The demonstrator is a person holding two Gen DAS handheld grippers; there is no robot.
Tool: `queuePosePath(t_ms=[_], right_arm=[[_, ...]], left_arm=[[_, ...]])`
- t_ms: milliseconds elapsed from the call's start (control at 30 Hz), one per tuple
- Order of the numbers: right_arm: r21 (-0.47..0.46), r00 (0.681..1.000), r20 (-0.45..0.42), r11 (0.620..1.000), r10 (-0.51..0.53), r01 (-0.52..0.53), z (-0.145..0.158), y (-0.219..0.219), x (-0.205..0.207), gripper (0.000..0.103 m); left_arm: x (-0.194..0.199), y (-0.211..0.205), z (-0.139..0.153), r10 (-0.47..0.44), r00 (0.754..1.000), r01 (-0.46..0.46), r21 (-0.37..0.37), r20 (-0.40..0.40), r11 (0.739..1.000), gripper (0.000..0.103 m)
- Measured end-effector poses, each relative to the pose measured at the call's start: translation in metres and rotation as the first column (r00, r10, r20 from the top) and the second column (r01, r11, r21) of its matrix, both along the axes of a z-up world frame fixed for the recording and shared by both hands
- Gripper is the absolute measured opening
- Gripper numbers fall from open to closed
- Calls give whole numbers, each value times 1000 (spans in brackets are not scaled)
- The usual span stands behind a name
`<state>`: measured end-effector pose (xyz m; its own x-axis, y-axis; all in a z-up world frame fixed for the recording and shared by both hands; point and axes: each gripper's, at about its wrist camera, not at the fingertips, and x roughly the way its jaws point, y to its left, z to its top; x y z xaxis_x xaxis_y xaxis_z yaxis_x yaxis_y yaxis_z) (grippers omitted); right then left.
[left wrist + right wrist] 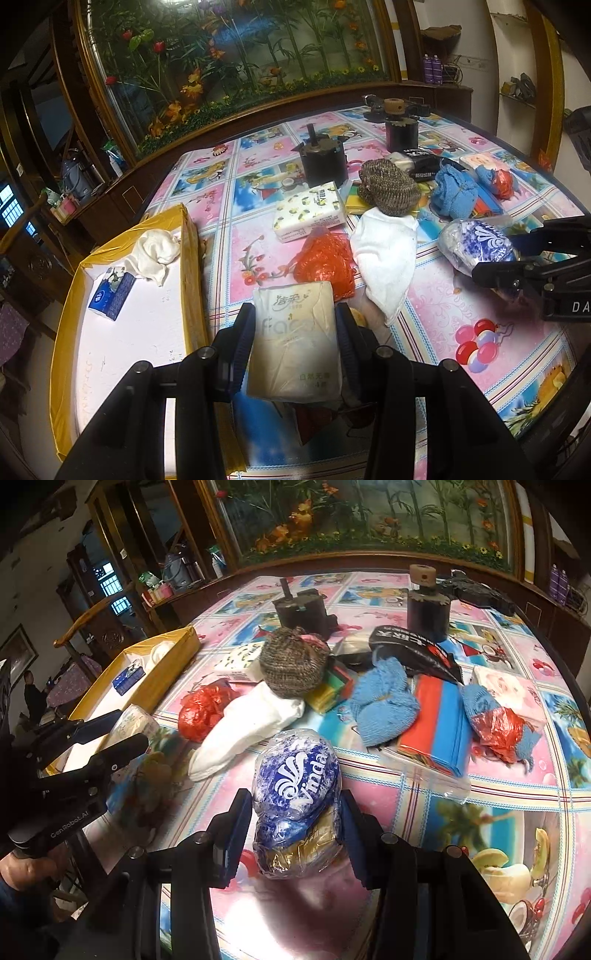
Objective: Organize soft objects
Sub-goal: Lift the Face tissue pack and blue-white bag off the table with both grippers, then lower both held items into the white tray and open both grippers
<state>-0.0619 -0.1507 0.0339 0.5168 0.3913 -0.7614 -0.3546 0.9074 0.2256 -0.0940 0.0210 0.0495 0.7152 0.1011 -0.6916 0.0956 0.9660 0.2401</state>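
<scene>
Where red bag point(325, 262) lies, white cloth point(388, 258) adjoins.

right gripper point(293, 812) clamped blue vinda pack point(297, 775) | white cloth point(243, 727) beside | yellow box point(177, 661) at tabletop's left edge

Dim indoor light, tablecloth glare, fisheye-bent dark corners, soft foreground

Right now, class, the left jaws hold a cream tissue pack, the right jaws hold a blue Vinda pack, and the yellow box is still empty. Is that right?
One detail is wrong: the yellow box is not empty. The left wrist view shows a small blue tissue pack and a crumpled white cloth inside it. The cream tissue pack in the left jaws and the blue Vinda pack in the right jaws are as stated.
</scene>
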Motion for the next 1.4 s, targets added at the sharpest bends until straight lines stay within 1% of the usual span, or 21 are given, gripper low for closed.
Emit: queuePosePath(t_ms=[400, 600, 667, 733, 767, 800, 867, 933, 1000, 1067, 1133, 1267, 1400], right_arm=[[-14, 999, 18, 999, 33, -33, 15, 19, -6, 52], [-22, 998, 22, 998, 56, -55, 20, 31, -6, 52], [-28, 998, 23, 998, 60, -59, 21, 35, -5, 52], [-31, 997, 24, 997, 67, -66, 23, 39, -5, 52], [-33, 997, 27, 997, 69, -68, 24, 40, -5, 52], [-33, 997, 30, 997, 70, -69, 26, 42, -5, 52], [-30, 997, 30, 997, 73, -72, 26, 43, -5, 52], [-26, 997, 26, 997, 71, -70, 25, 44, -5, 52], [-19, 997, 17, 997, 71, -71, 23, 44, -3, 52], [-14, 998, 15, 998, 69, -69, 22, 45, -3, 52], [-5, 998, 12, 998, 69, -69, 22, 45, -3, 52], [2, 996, 17, 996, 90, -90, 27, 50, -3, 52], [4, 989, 26, 990, 143, -143, 37, 68, -2, 52]], left_arm=[[-5, 14, 11, 20, 999, -19, -22, 37, 1000, 43], [-5, 30, 19, 40, 998, -37, -60, 56, 998, 43], [-6, 39, 24, 47, 997, -41, -91, 59, 995, 43], [-6, 55, 29, 44, 998, -35, -172, 47, 985, 43], [-6, 65, 31, 44, 998, -34, -219, 39, 975, 43], [-6, 73, 32, 45, 998, -36, -246, 35, 969, 43], [-8, 84, 33, 50, 998, -39, -276, 33, 960, 43], [-9, 93, 32, 28, 999, -22, -328, 14, 945, 43], [-7, 90, 27, -24, 999, 12, -365, -27, 931, 43], [-9, 82, 24, -64, 998, 49, -376, -27, 925, 43], [-9, 76, 25, -68, 997, 56, -355, -21, 933, 43], [-5, 88, 29, -17, 1000, 10, -357, -18, 934, 43], [-5, 117, 34, 61, 998, -60, -340, -8, 939, 43]])
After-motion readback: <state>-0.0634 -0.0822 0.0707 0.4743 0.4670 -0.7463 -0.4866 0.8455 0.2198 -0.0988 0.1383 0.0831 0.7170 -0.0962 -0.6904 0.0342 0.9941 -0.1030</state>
